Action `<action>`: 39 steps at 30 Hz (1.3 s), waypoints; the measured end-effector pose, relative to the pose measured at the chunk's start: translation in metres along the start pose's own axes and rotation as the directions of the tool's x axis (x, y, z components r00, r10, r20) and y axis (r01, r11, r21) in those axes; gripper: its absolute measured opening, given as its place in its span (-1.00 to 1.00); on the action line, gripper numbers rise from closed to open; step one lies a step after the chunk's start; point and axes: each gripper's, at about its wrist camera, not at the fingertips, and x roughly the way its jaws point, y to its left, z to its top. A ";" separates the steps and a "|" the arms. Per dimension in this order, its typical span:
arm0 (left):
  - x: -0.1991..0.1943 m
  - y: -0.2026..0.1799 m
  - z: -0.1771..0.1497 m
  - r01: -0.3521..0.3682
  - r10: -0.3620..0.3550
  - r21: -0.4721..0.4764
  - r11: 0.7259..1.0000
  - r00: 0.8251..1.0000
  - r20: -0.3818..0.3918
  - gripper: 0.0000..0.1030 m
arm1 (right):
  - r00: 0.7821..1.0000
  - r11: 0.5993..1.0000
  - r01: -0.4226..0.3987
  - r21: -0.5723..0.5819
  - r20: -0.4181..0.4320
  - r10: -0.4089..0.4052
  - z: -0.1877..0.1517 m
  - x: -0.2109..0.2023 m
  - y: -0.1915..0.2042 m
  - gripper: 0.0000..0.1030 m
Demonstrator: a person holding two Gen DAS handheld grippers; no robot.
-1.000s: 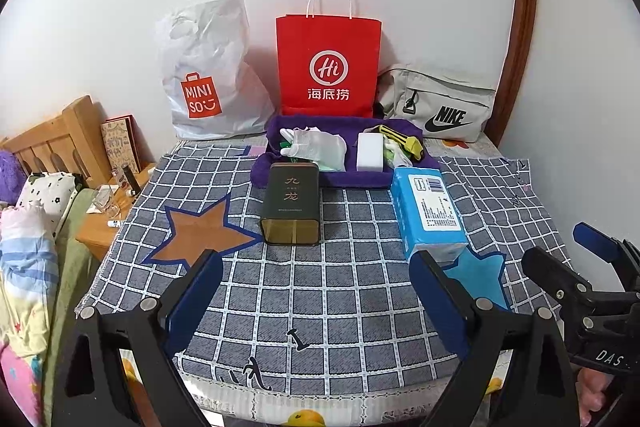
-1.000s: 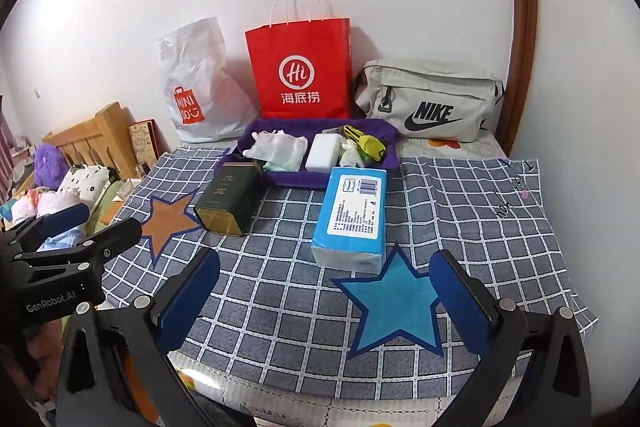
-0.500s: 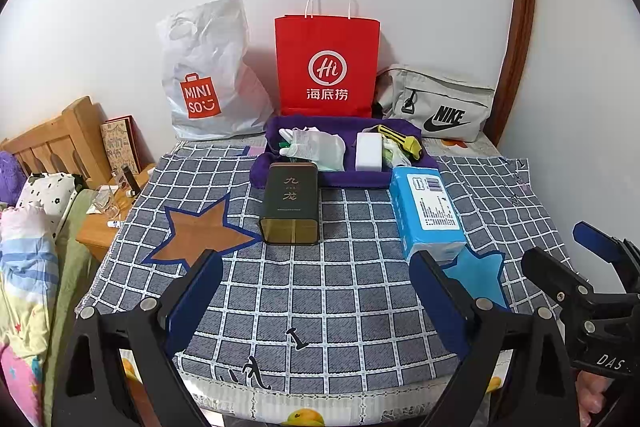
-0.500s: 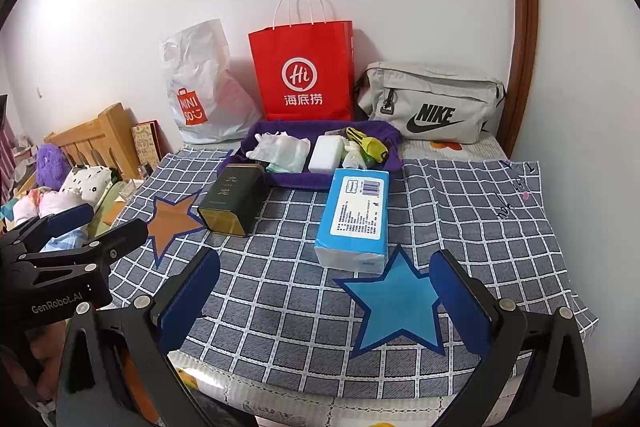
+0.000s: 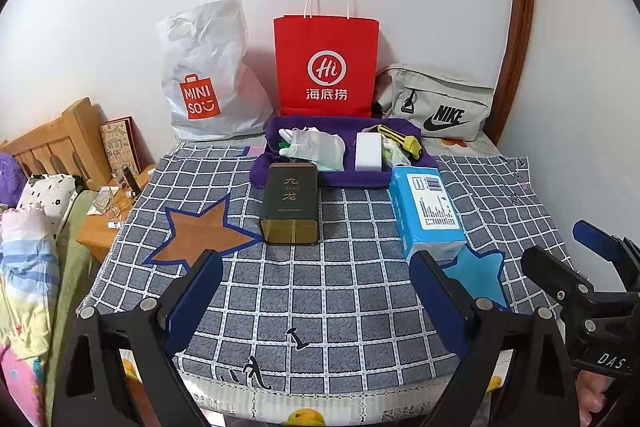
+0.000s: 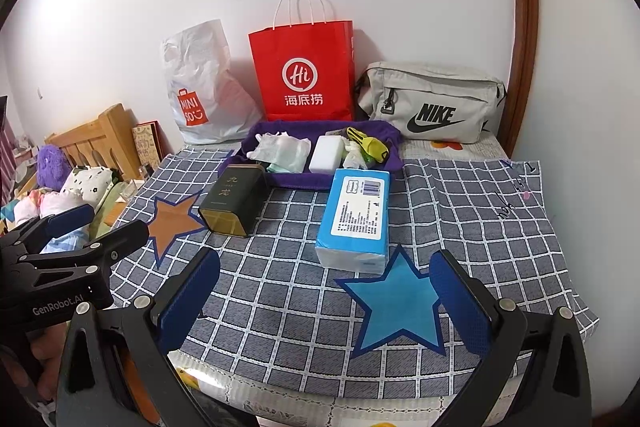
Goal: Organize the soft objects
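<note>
Item: tissue pack point(image 6: 354, 217), blue wrapper, lying flat on the checked cloth point(image 6: 480, 227); its far end is just short of the purple tray point(image 6: 256, 141), its near end touches the tip of the blue star point(image 6: 396, 301). I judge it light and soft, a plastic skin over paper that will dent under a hard pinch and may slip; best taken across its short width near the middle, with a gentle close. Item: tin point(image 5: 291, 205), dark, lying on its side left of the pack, with a clear gap between them; its far end is right at the tray's front wall. It looks rigid, so I judge it no part of the soft lot. Item: tray, beyond the pack, holding a white glove point(image 5: 316, 147), a white block point(image 5: 369, 157), likely a sponge, and a yellow piece I cannot identify. Item: my right claw point(image 6: 324, 303), fingers spread wide, empty, hovering above the table's near edge, short of the pack. Item: my left claw point(image 5: 316, 301), likewise spread and empty, short of the tin. Room: bare cloth lies in front of the pack and to its right; the orange star point(image 5: 198, 233) lies left of the tin. Limits: the cloth drops off just under both claws; behind the tray, the bags, red bag point(image 6: 308, 71) in the middle, stand against the wall, so the far side is closed.
</note>
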 end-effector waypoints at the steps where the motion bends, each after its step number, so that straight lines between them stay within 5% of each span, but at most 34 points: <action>1: 0.000 0.000 0.000 0.002 -0.002 0.001 1.000 1.000 0.001 0.84 | 1.000 1.000 0.000 0.000 0.000 0.000 0.000 0.000 0.000 1.00; 39: -0.003 -0.001 0.004 0.001 -0.001 0.001 1.000 1.000 0.001 0.84 | 1.000 1.000 -0.005 -0.002 0.005 0.005 0.002 -0.001 0.000 1.00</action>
